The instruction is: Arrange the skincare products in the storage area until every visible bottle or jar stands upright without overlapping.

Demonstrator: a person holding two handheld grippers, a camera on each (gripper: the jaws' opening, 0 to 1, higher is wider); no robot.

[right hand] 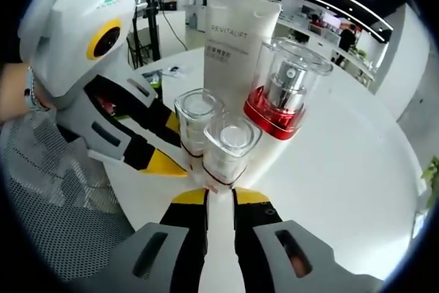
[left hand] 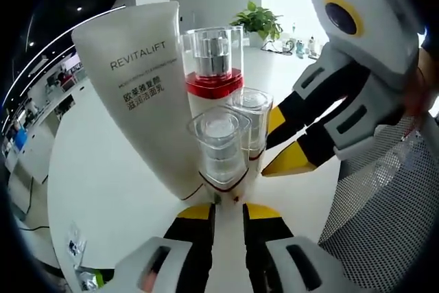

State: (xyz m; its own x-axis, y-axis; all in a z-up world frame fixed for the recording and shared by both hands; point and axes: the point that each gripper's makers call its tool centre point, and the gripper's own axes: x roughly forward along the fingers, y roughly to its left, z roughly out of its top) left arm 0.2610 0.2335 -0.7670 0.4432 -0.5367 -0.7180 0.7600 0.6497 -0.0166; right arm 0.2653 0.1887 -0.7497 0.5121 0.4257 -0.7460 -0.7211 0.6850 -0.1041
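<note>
where the white table [left hand: 103,169] holds the cluster, i see four products upright: the revitalift tube [left hand: 140,94] far left, the red-banded pump bottle [left hand: 214,73] beside it, two clear-capped bottles [left hand: 221,145] nearest. my left gripper [left hand: 230,207] sits just short of them, jaws slightly parted, pinching nothing. the right gripper [right hand: 219,193] (likewise parted) faces the same cluster. a mesh basket [left hand: 384,197] stands right.

1. The tube [left hand: 140,80] was cream-white with grey lettering.
2. The pump bottle [left hand: 214,77] had a red band and clear cap.
3. The grippers' jaws were black, tipped yellow.
4. The desk [left hand: 96,190] was white.
</note>
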